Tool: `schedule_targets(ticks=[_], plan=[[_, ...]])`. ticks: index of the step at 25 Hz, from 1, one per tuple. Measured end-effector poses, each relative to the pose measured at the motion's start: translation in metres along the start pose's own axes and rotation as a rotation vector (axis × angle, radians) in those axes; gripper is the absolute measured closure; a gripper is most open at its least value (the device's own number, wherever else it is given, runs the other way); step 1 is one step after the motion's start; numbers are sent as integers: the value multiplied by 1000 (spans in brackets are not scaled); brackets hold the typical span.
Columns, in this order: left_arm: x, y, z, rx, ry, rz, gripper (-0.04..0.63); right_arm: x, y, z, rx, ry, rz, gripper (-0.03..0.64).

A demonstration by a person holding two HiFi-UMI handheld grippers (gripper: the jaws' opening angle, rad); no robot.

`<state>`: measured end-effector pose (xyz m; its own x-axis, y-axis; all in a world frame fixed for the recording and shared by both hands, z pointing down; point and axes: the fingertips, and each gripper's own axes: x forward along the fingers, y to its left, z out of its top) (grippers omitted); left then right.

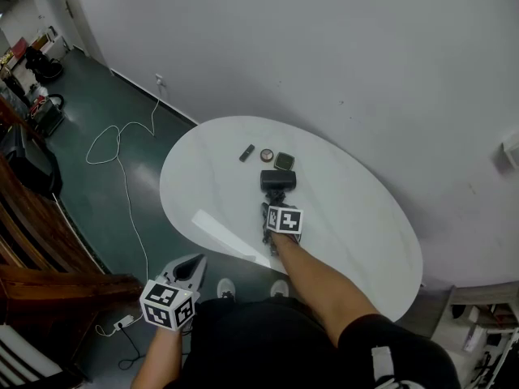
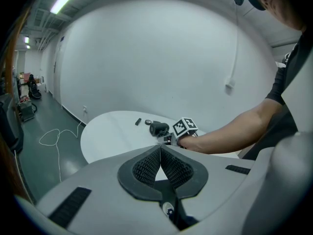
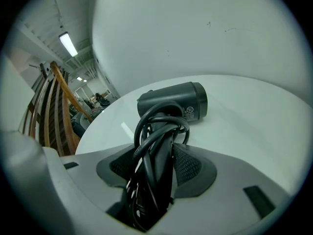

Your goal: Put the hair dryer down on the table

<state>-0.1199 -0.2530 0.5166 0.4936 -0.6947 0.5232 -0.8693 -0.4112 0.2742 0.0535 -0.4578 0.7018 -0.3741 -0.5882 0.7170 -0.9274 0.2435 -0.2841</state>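
White oval table (image 1: 349, 217) by a white wall (image 1: 324, 55): black hair dryer (image 1: 277, 180) at its middle, cord-wrapped handle clamped in the right gripper (image 1: 275, 209). Just beyond the hair dryer, a round tin (image 1: 267, 155), a square case (image 1: 284, 161), a small dark bar (image 1: 246, 153); well apart from it, off the table, left gripper (image 1: 191, 267) pinched together, empty.

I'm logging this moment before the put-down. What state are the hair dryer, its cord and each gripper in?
hair dryer: gripped by its handle, body sideways just above or on the table; contact unclear.
cord: bundled in loops against the handle.
right gripper: shut on the hair dryer's handle and cord.
left gripper: shut, empty, off to the side of the table.
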Motion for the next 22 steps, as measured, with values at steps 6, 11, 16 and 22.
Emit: schedule_targets(ticks=[6, 11, 16, 22], plan=[[1, 2, 2, 10, 1, -6, 578, 1, 2, 0, 1, 4, -8, 413], [5, -2, 5, 28, 4, -28, 578, 0, 4, -1, 12, 26, 15, 393], [12, -9, 7, 44, 7, -52, 578, -13, 3, 1, -2, 26, 24, 382], [28, -18, 14, 72, 12, -98, 578, -48, 7, 9, -21, -27, 88, 380]])
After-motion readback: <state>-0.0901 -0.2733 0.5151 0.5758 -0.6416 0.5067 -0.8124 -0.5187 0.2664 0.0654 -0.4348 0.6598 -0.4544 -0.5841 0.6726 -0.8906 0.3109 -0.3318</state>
